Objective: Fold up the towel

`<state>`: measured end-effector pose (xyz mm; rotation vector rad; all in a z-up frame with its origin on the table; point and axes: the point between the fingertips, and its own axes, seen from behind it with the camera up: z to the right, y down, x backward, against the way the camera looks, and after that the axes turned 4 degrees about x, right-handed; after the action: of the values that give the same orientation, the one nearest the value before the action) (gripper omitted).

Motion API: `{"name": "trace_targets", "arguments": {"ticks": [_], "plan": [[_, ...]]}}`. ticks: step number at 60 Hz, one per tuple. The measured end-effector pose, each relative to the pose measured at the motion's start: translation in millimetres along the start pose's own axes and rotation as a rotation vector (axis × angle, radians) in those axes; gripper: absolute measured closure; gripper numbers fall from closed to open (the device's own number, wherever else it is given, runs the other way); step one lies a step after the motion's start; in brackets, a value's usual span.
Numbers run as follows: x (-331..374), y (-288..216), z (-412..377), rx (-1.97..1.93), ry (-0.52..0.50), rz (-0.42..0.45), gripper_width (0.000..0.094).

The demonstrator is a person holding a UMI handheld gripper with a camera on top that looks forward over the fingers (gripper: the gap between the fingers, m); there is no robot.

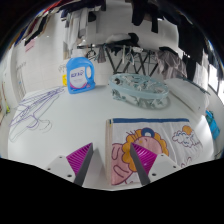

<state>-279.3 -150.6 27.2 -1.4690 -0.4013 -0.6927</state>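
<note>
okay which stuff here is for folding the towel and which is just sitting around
For the job:
towel, printed, flat on the table just ahead of the tongs, which are open

Just lying about:
blue bottle
wire rack
table

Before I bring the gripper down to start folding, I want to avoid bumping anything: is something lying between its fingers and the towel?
Nothing visible does. The towel, printed with a cartoon figure, lies flat on the white table just ahead of the open gripper. The detergent bottle and the wire rack stand well beyond it.
</note>
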Motion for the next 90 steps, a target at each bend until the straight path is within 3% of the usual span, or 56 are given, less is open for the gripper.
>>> {"name": "trace_targets", "arguments": {"ticks": [3,6,10,12,22,35,44,51,56,59,60,62,65,74,90], "plan": [[-6.9,-11.0,4.9,-0.007,0.003,0.000,0.0218],[-2.5,-1.3,4.7,-0.014,0.027,-0.001,0.0376],[-3.4,0.8,16.1,-0.016,0.077,-0.014,0.0675],[-6.4,0.9,31.0,-0.001,0.121,-0.028,0.0891],[2.8,-8.0,29.5,-0.030,0.061,-0.080,0.0920],[43.3,-62.2,77.3,-0.127,0.005,-0.008,0.0920],[53.0,-68.9,165.6,-0.098,0.066,0.019,0.0919],[48.4,-40.0,224.8,-0.086,0.123,-0.011,0.0916],[34.0,-23.8,257.2,-0.077,0.151,-0.027,0.0906],[31.7,-7.9,261.4,-0.065,0.140,-0.061,0.0799],[29.1,-2.0,261.4,-0.063,0.129,-0.078,0.0708],[28.2,9.5,261.5,-0.061,0.109,-0.115,0.0442],[37.2,4.6,268.8,-0.070,0.112,-0.100,0.0062],[101.8,-9.0,288.8,-0.024,0.139,-0.067,0.0079],[250.7,-8.8,280.4,-0.001,0.080,-0.066,0.0081]]}}
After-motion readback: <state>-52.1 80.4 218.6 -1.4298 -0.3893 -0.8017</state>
